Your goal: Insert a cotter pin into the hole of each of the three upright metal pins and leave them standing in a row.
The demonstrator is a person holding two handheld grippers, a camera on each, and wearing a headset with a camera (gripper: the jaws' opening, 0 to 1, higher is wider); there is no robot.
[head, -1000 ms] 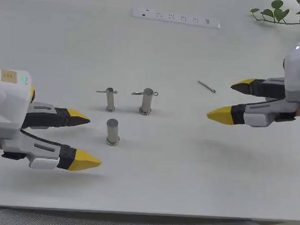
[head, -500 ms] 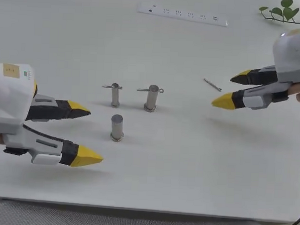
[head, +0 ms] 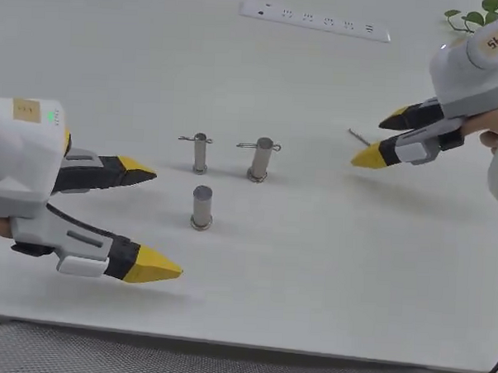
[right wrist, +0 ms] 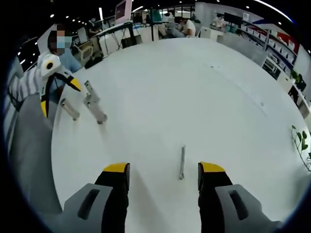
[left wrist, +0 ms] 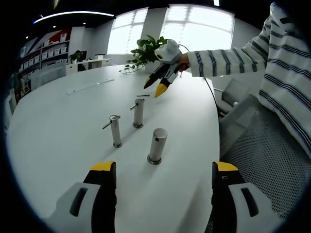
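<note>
Three upright metal pins stand on the white table. The back-left pin and back-right pin each carry a cotter pin through the top. The front pin has a bare top. A loose cotter pin lies flat to the right. My right gripper is open, tilted down, its tips on either side of the loose cotter pin and just short of it. My left gripper is open, left of the front pin, holding nothing.
A white power strip lies at the back of the table, and a plant sits at the back right corner. The table's front edge runs close below the left gripper. A striped sleeve reaches in behind the right gripper.
My right gripper has tilted down and closed in on the loose cotter pin. The left gripper has barely moved. The three pins stand as before; the head view has shifted.
</note>
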